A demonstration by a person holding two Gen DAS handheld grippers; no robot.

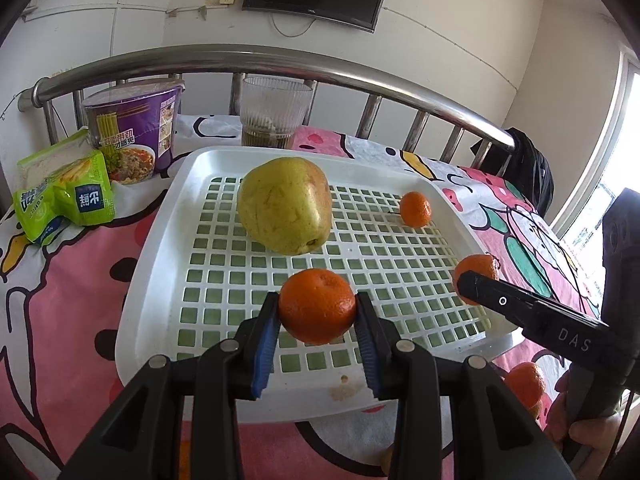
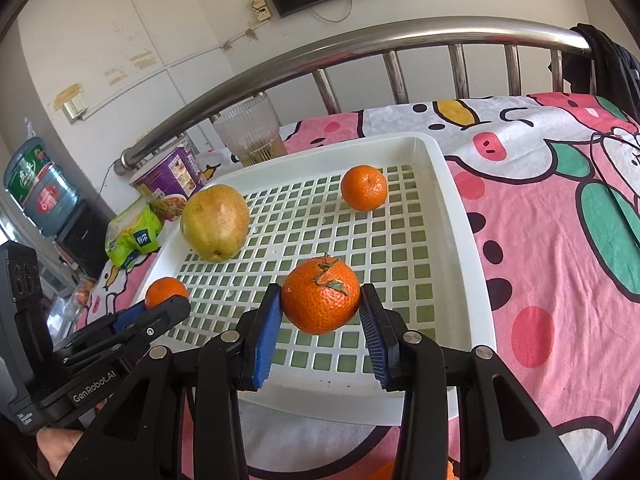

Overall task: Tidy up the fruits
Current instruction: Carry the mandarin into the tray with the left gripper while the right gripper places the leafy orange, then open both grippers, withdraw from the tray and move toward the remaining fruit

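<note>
My left gripper (image 1: pixel 318 301) is shut on an orange (image 1: pixel 317 312), held just above the near part of a white slotted tray (image 1: pixel 157 248). A yellow-green pear (image 1: pixel 285 206) and a small orange (image 1: pixel 416 209) lie in the tray. In the right wrist view my right gripper (image 2: pixel 321 293) is shut on a stemmed orange (image 2: pixel 320 300) over the tray (image 2: pixel 457 200), with the pear (image 2: pixel 215 228) and the small orange (image 2: pixel 364 187) beyond it. Each view shows the other gripper at its edge, the right gripper (image 1: pixel 480 286) and the left gripper (image 2: pixel 168 305), each with its orange.
The tray rests on a pink cartoon bedspread (image 1: pixel 72 272). Behind it stand a purple noodle cup (image 1: pixel 132 136), green snack bags (image 1: pixel 64 196), a ribbed glass (image 1: pixel 274 108) and a metal bed rail (image 1: pixel 280 60). Another orange (image 1: pixel 524 384) lies on the bedspread at the tray's near right.
</note>
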